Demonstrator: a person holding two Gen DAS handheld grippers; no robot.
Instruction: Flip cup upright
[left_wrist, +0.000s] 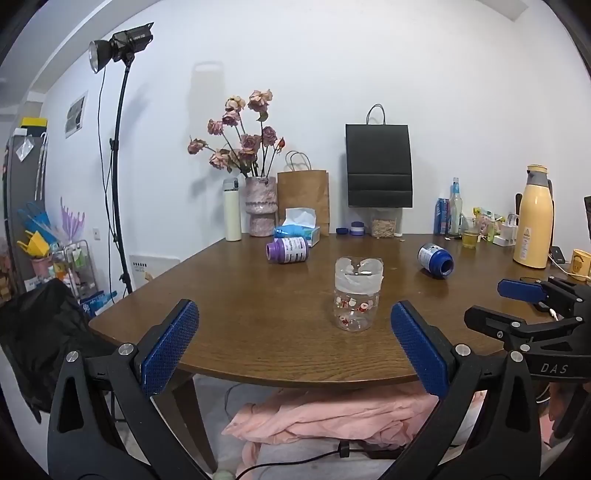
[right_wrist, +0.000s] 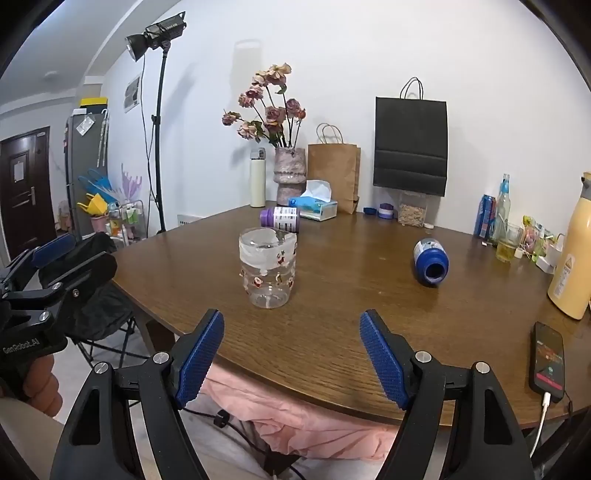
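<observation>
A clear plastic cup (left_wrist: 357, 294) with red printed figures and white tape round its rim stands upright, mouth up, on the brown table (left_wrist: 258, 325). The right wrist view shows the same cup (right_wrist: 268, 268) left of centre. My left gripper (left_wrist: 295, 347) hangs open near the table's front edge, short of the cup, with nothing between its blue pads. My right gripper (right_wrist: 291, 356) is also open and empty over the front edge. Each gripper shows at the side of the other's view: the right one (left_wrist: 535, 302), and the left one (right_wrist: 48, 266) held by a hand.
A purple bottle (left_wrist: 288, 250) and a blue bottle (left_wrist: 436, 259) lie on their sides behind the cup. A vase of flowers (left_wrist: 261, 206), paper bags, a tissue box and a yellow flask (left_wrist: 533, 218) line the back. A phone (right_wrist: 549, 360) on a cable lies at front right.
</observation>
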